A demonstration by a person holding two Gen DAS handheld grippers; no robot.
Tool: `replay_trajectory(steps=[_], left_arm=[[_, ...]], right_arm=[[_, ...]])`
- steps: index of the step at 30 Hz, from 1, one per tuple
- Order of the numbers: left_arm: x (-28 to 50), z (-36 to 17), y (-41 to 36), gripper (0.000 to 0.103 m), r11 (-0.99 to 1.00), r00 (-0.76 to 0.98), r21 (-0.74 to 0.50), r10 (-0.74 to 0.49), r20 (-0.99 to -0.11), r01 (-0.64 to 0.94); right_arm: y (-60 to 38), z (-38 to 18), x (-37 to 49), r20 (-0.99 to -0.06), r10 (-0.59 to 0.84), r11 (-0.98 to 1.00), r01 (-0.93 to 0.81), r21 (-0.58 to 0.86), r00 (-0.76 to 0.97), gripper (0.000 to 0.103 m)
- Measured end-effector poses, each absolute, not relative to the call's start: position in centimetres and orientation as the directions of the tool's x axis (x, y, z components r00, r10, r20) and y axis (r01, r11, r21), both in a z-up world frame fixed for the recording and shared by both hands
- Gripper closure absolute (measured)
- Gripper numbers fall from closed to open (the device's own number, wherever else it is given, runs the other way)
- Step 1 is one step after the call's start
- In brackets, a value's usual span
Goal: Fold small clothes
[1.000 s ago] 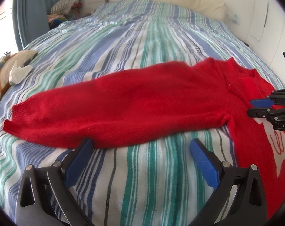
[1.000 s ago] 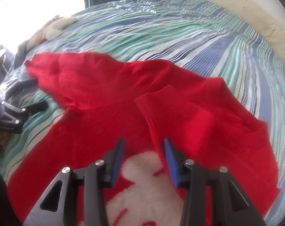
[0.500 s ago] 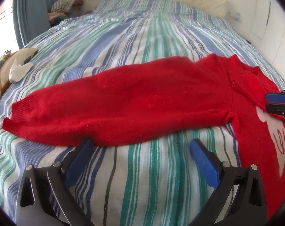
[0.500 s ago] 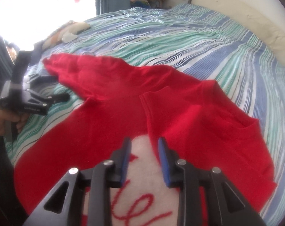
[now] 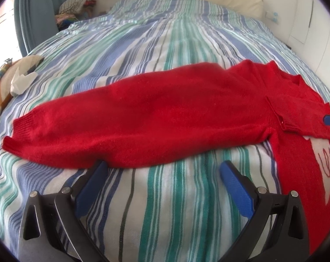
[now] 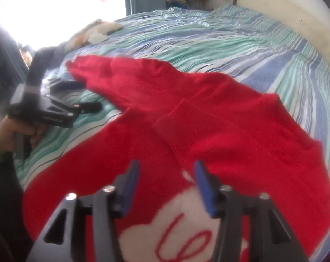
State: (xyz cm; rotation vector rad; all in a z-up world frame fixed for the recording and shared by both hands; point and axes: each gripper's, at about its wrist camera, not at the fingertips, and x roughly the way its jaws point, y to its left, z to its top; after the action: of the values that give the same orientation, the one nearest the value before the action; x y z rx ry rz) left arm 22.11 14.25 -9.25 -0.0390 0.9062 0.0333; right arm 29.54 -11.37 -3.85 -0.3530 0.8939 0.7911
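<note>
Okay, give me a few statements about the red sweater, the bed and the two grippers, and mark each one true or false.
1. The red sweater lies on a striped bedspread. True.
2. The left gripper is clamped on the sleeve. False: its jaws stand wide apart and hold nothing, just short of the sleeve's edge.
3. One sleeve is folded across the sweater's body. True.
4. The sweater's front is plain red. False: it carries a white patch with red stitching.
5. The right gripper is open above the sweater. True.
6. The stretched-out sleeve hangs off the bed. False: it lies flat on the bedspread.
</note>
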Motion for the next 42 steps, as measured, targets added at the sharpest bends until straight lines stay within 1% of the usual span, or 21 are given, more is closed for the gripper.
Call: replay_trajectory(steps=[2,4,6,8,11,12,13,14,15,17,18,19,20,21,22,24,27,29,32,35,42], left_arm=[[22.1,-9.2,14.3,0.000,0.999,0.617,-0.021,0.011,-0.787,-0.045],[22.2,-9.2,14.3,0.000,0.999,0.615,-0.021,0.011,-0.788,-0.045],[22.3,-9.2,14.1,0.000,0.999,0.613,-0.011,0.019,-0.790,-0.045],[22.3,-9.3,13.9,0.000,0.999,0.610,0.004,0.030,-0.792,-0.044],[22.5,-9.5,13.5,0.000,0.999,0.608,0.025,0.046,-0.792,-0.043],[22.4,-9.5,13.5,0.000,0.999,0.609,0.027,0.048,-0.791,-0.043],[22.4,-9.4,13.5,0.000,0.999,0.611,0.022,0.043,-0.790,-0.042],[22.2,-9.3,13.7,0.000,0.999,0.617,0.007,0.029,-0.786,-0.039],[22.0,-9.0,13.9,0.001,0.999,0.627,-0.018,0.006,-0.779,-0.032],[21.3,-8.2,14.3,0.001,0.996,0.658,-0.083,-0.058,-0.751,-0.008],[21.0,-7.8,14.2,0.000,0.995,0.674,-0.102,-0.077,-0.734,0.001],[21.0,-7.7,14.0,0.000,0.995,0.684,-0.103,-0.080,-0.725,0.007],[21.3,-7.9,13.6,0.000,0.996,0.679,-0.094,-0.077,-0.730,0.013],[21.9,-8.5,13.0,0.000,0.997,0.654,-0.078,-0.074,-0.753,0.022],[22.7,-9.5,12.5,0.000,0.998,0.607,-0.052,-0.060,-0.793,0.031],[23.7,-10.9,11.6,0.000,0.999,0.554,0.019,-0.003,-0.832,0.034],[23.2,-10.7,11.3,0.000,0.999,0.571,0.039,0.016,-0.821,0.028],[23.1,-10.9,11.5,0.000,0.999,0.576,0.031,0.008,-0.817,0.030],[23.0,-10.9,11.7,0.000,1.000,0.573,0.014,-0.005,-0.819,0.028],[23.0,-10.8,11.9,0.000,0.999,0.574,0.017,-0.002,-0.819,0.028],[23.0,-10.9,11.8,0.000,0.999,0.573,0.018,-0.002,-0.820,0.029]], right_arm=[[-16.5,-2.2,29.7,-0.762,0.474,0.758,-0.645,0.098,0.442,0.033],[-23.2,-0.9,30.6,-0.723,0.429,0.870,-0.463,0.169,0.542,0.033],[-30.1,-0.7,32.0,-0.735,0.284,0.958,-0.205,0.199,0.616,0.033],[-35.0,-1.5,33.3,-0.785,0.197,0.974,-0.028,0.223,0.587,0.033],[-36.1,-3.5,34.3,-0.823,0.253,0.962,-0.045,0.269,0.509,0.033],[-35.6,-4.2,34.6,-0.825,0.299,0.952,-0.090,0.293,0.480,0.042],[-34.7,-5.0,34.7,-0.840,0.297,0.955,-0.122,0.271,0.455,0.082],[-34.1,-5.7,34.8,-0.864,0.218,0.976,-0.128,0.178,0.455,0.100],[-34.7,-6.3,34.9,-0.867,0.162,0.986,-0.111,0.124,0.472,0.097],[-37.1,-7.0,34.7,-0.851,0.159,0.984,-0.009,0.178,0.500,0.096],[-37.8,-7.1,34.5,-0.842,0.173,0.978,0.009,0.206,0.512,0.088],[-38.1,-6.9,34.1,-0.829,0.191,0.973,0.007,0.229,0.526,0.071],[-38.2,-6.4,33.5,-0.817,0.196,0.971,0.007,0.237,0.542,0.061],[-38.4,-6.0,32.9,-0.803,0.209,0.967,0.002,0.253,0.558,0.039],[-38.6,-5.4,32.1,-0.782,0.217,0.964,-0.002,0.266,0.585,0.023],[-39.4,-4.1,30.0,-0.722,0.178,0.968,0.012,0.250,0.668,0.014],[-41.4,-3.8,27.4,-0.660,0.027,0.980,0.109,0.165,0.751,0.009],[-43.3,-5.0,26.9,-0.672,-0.048,0.973,0.186,0.135,0.739,0.008],[-45.7,-7.7,27.0,-0.734,-0.028,0.953,0.239,0.185,0.678,0.008],[-46.6,-7.9,26.6,-0.706,0.003,0.947,0.225,0.231,0.708,0.004],[-44.4,-8.7,28.0,-0.747,-0.091,0.966,0.240,0.093,0.659,0.000]])
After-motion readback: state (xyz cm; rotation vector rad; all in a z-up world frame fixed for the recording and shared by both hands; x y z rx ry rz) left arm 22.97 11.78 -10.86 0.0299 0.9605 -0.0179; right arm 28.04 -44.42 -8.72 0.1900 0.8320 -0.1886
